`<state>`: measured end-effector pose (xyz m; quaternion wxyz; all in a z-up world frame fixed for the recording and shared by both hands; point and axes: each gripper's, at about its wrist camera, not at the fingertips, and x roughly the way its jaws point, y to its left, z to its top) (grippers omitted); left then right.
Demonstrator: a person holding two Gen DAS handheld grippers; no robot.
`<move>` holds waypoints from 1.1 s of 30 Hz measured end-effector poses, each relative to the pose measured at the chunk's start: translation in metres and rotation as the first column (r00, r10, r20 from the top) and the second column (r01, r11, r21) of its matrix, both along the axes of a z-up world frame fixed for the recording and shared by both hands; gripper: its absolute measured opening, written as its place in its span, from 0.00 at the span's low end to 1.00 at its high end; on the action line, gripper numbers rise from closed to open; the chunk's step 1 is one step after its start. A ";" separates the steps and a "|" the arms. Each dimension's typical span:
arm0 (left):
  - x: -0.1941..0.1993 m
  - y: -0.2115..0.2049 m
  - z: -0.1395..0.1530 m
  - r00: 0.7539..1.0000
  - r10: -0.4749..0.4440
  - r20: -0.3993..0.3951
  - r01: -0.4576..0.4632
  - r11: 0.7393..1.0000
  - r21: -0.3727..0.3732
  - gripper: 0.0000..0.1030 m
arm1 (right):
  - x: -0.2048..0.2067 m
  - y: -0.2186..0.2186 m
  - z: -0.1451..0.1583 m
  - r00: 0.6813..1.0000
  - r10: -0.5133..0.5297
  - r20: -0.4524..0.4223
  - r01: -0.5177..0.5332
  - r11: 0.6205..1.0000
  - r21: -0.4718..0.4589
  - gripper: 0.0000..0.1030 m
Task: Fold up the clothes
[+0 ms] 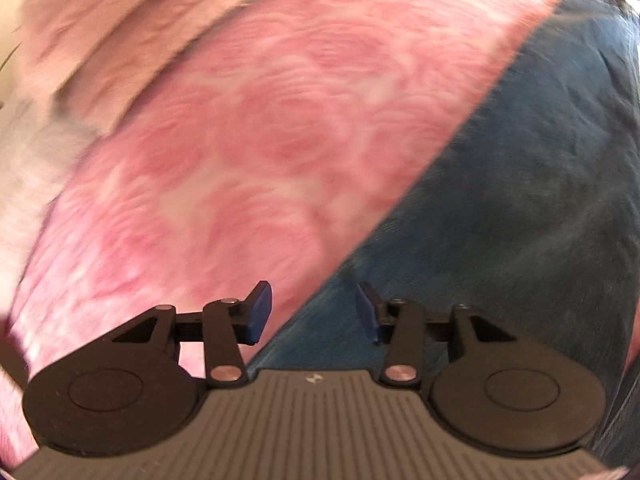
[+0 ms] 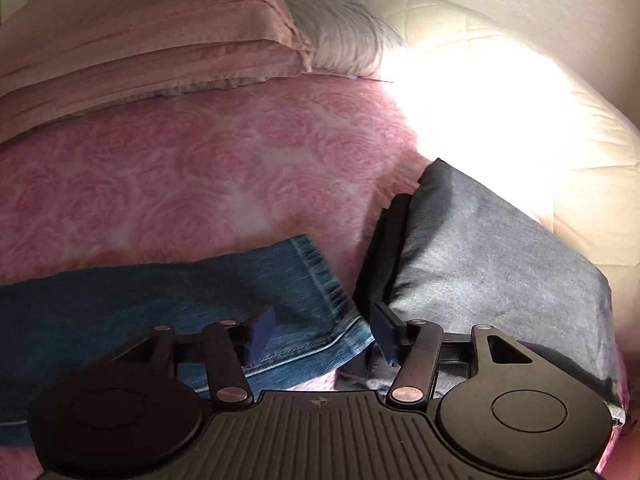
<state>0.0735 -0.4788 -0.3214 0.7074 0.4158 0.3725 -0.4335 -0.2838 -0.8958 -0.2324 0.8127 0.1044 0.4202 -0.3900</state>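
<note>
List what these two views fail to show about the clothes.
- Jeans: right wrist view, the far end runs off the left edge; the right tongs cover the near hem.
- Jeans: left wrist view, motion blur hides seams.
- Grey garment: type unclear, folded; glare washes out its far edge.

Rose-patterned pink blanket [image 2: 192,168], pink pillows [image 2: 152,40], perhaps a cream quilted headboard [image 2: 580,184].
</note>
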 end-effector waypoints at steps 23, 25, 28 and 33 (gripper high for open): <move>0.050 0.302 0.010 0.842 0.487 -0.231 -0.507 0.862 -0.028 0.43 | 0.128 0.342 -0.041 0.893 0.432 0.121 -0.444 0.807 0.391 0.55; 0.059 0.302 -0.002 0.827 0.468 -0.310 -0.502 0.864 -0.035 0.43 | 0.137 0.365 -0.041 0.893 0.437 0.112 -0.444 0.808 0.387 0.55; 0.071 0.304 -0.016 0.797 0.455 -0.396 -0.505 0.862 -0.026 0.42 | 0.142 0.399 -0.041 0.888 0.449 0.097 -0.450 0.808 0.380 0.55; 0.079 0.309 -0.014 0.797 0.415 -0.439 -0.488 0.871 -0.061 0.14 | 0.155 0.450 -0.045 0.886 0.458 0.070 -0.445 0.799 0.405 0.55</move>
